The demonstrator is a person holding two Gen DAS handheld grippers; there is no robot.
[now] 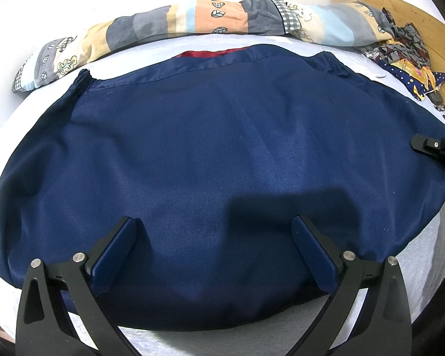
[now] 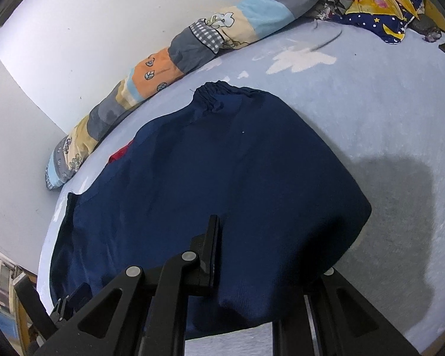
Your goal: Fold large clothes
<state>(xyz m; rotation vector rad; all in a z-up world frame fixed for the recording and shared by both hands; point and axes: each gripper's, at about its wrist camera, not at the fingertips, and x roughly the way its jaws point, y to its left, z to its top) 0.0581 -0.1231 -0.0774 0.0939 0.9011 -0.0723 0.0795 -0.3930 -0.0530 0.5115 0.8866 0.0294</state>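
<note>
A large navy blue garment (image 1: 216, 154) with a red lining (image 1: 210, 54) at its far edge lies spread on the pale blue bed (image 1: 139, 55). My left gripper (image 1: 215, 255) is open, its blue pads (image 1: 115, 255) wide apart just above the garment's near edge. The right gripper shows at the right edge of the left wrist view (image 1: 436, 144). In the right wrist view the garment (image 2: 222, 184) drapes over the right gripper (image 2: 252, 270). One black finger (image 2: 210, 252) lies on top of the cloth. The other finger is hidden under it.
A rolled patchwork quilt (image 1: 192, 20) lies along the white wall behind the garment. A heap of patterned clothes (image 1: 406, 56) sits at the far right by a wooden headboard (image 1: 400, 9). Bare sheet (image 2: 370, 103) lies right of the garment.
</note>
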